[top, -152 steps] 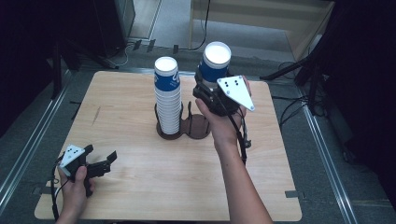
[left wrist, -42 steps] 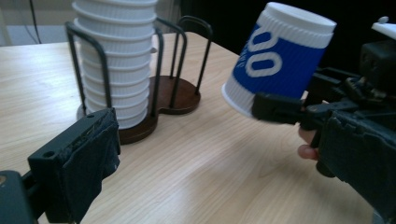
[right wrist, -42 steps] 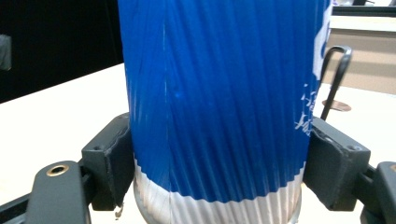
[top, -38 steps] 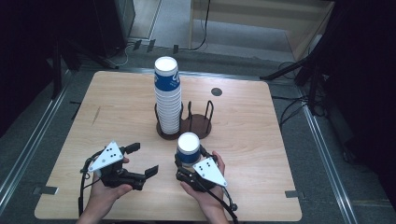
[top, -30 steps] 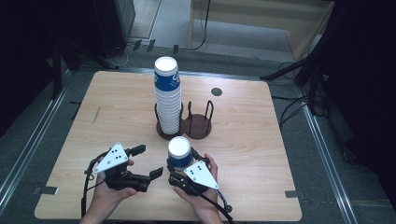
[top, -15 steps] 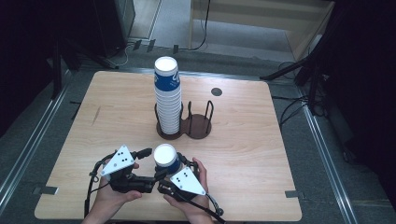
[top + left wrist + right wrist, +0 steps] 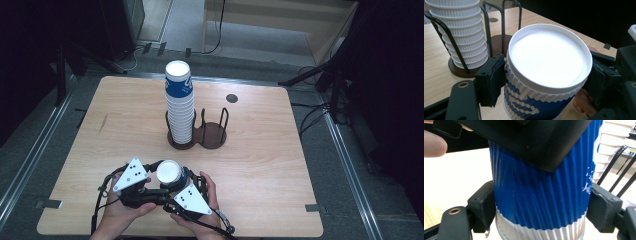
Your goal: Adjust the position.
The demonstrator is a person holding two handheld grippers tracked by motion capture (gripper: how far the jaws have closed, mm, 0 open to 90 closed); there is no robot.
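We see both the left gripper and the right gripper pinching one blue cup at the table's near edge. A cup stack fills one holder ring.

White characters are printed on the blue ribbed wall of the paper cup, at its right edge in the right gripper view; they are cut off and too blurred to read. No other lettering is legible.
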